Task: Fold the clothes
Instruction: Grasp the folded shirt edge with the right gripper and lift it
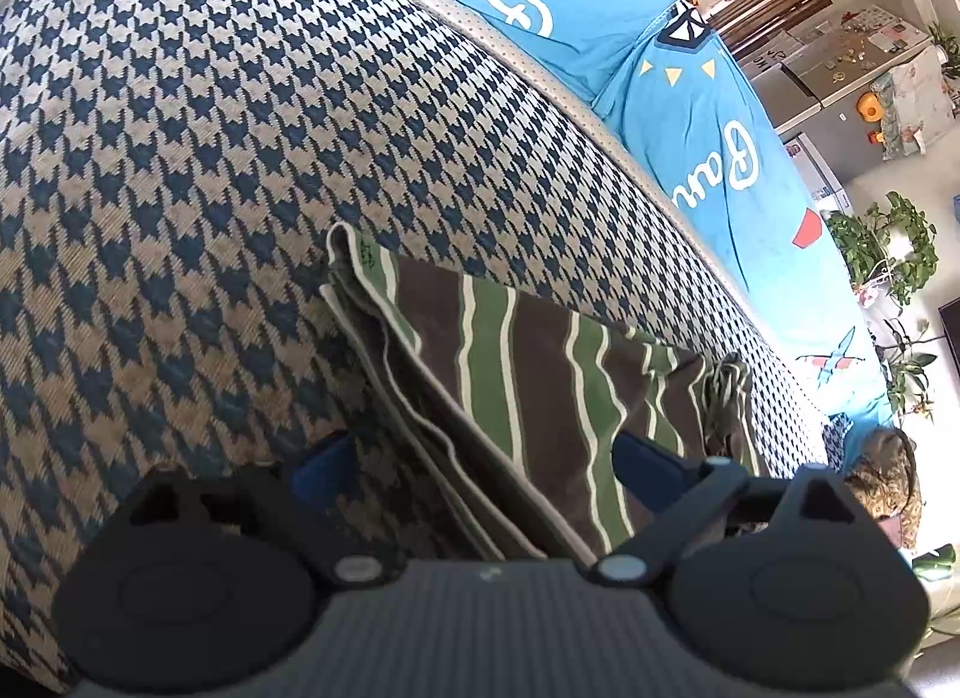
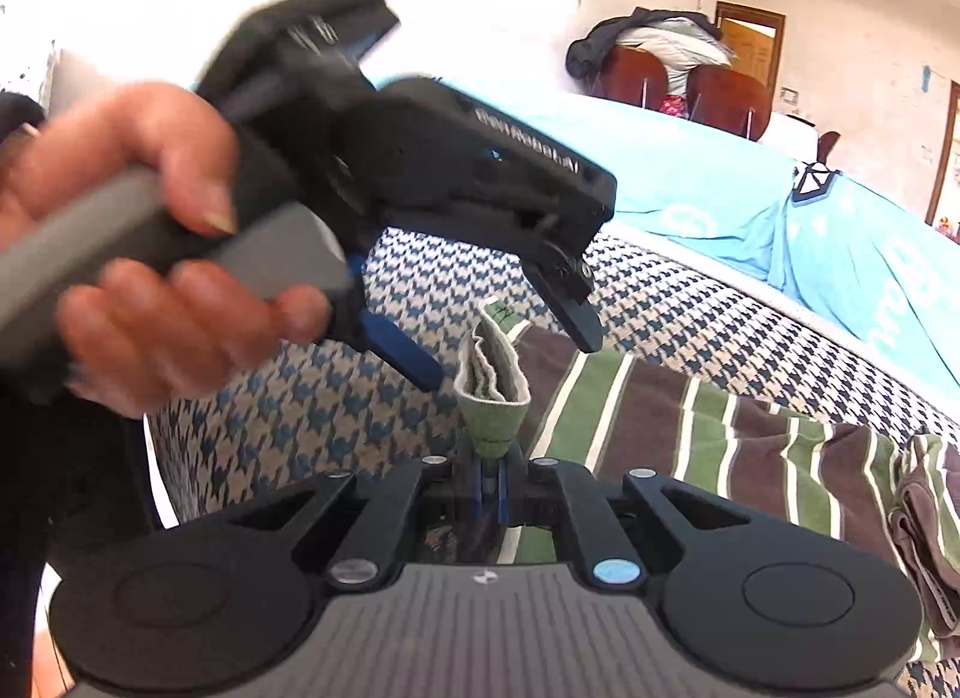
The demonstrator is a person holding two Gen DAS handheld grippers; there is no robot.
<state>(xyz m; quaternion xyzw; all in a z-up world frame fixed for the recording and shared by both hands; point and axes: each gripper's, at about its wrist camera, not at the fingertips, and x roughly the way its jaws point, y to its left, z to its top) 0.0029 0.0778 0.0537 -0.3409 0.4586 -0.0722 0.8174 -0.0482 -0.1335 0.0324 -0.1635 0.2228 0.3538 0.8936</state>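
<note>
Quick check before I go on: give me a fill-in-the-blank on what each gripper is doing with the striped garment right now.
1. The right gripper is ____ on a bunched corner of the striped garment.
2. The left gripper is ____, its fingers on either side of the garment's folded edge.
3. The garment lies on a ____-patterned cover.
4. Behind that cover lies fabric coloured ____.

Missing words: shut; open; houndstooth; blue
</note>
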